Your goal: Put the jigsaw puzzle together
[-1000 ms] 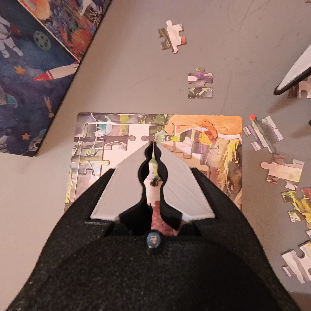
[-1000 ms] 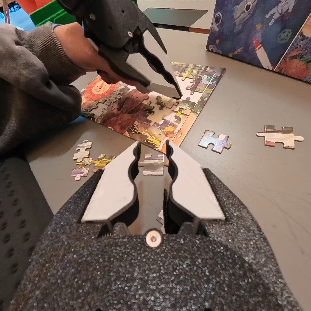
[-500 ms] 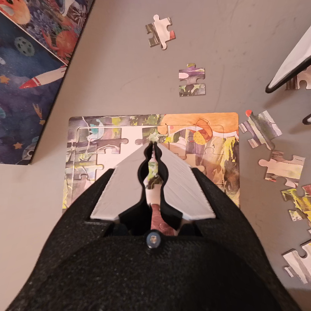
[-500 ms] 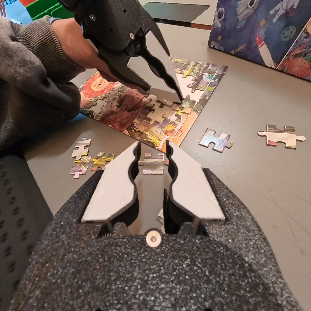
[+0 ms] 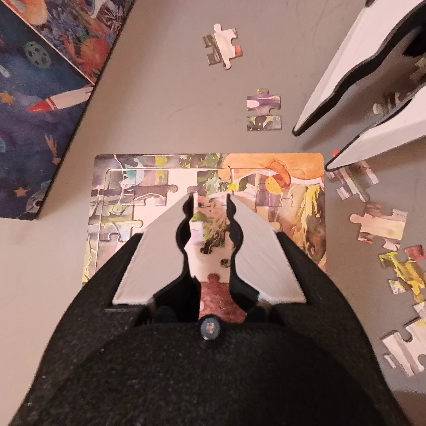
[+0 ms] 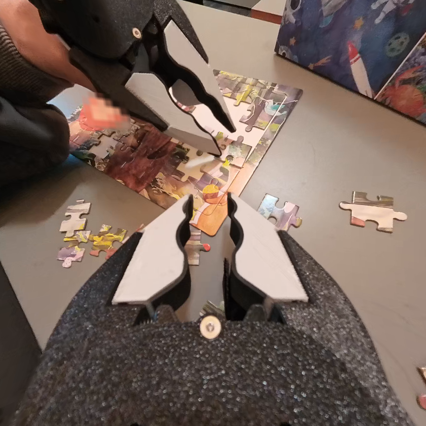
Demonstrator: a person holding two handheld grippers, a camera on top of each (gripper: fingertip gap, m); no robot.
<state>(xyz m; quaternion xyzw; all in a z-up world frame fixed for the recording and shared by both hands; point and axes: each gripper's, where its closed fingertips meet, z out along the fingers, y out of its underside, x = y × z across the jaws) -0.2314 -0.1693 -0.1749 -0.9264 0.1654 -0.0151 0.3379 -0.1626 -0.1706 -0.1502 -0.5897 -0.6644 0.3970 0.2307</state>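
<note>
Two parted tools point(image 5: 209, 196) point(image 6: 209, 198), puzzle point(image 5: 295, 170) beneath

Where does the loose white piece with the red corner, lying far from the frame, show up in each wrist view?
Left wrist view: white piece with the red corner lies top centre, beyond the puzzle frame.
Right wrist view: same piece at right, mid-height, on the table.
Shared landmark: the purple loose piece between it and the frame.
</note>
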